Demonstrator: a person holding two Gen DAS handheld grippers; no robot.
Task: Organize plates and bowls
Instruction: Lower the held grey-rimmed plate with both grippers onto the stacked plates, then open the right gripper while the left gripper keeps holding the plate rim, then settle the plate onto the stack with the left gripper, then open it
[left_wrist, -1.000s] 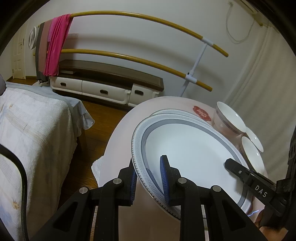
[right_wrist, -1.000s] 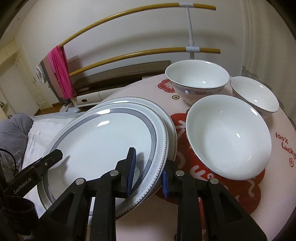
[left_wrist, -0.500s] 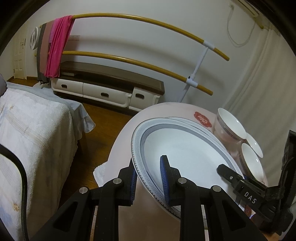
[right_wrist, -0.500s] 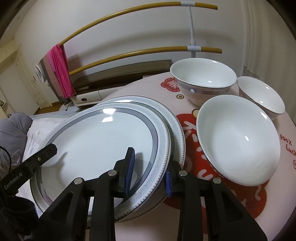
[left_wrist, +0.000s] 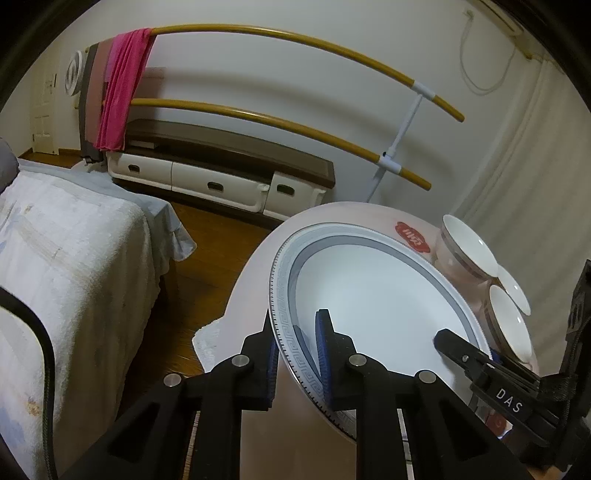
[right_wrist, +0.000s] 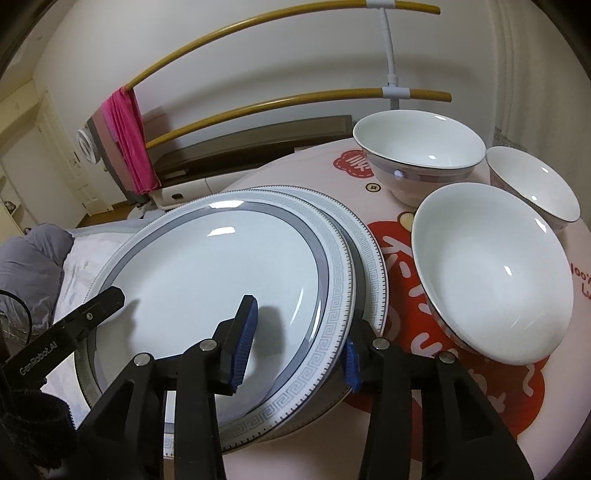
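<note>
A grey-rimmed white top plate (right_wrist: 221, 266) lies slightly offset on a matching lower plate (right_wrist: 373, 251) on the pink round table (right_wrist: 406, 424). My left gripper (left_wrist: 295, 325) is shut on the top plate (left_wrist: 369, 295) at its left rim, and its jaws are closing tighter. My right gripper (right_wrist: 301, 325) straddles the opposite rim; its jaws are opening and the pads stand off the plate. To the right stand a wide shallow bowl (right_wrist: 495, 273), a deep bowl (right_wrist: 417, 147) and a small bowl (right_wrist: 532, 181).
A bed (left_wrist: 74, 258) with a white cover lies left of the table, across a strip of wooden floor. Behind stand a low cabinet (left_wrist: 221, 173) and a drying rack (left_wrist: 295, 40) with a pink cloth (left_wrist: 122, 88). A curtain (left_wrist: 535, 184) hangs at the right.
My right gripper's jaws have spread apart off the top plate's rim. The left gripper keeps its hold on the rim, and the top plate sits lower on the plate beneath.
</note>
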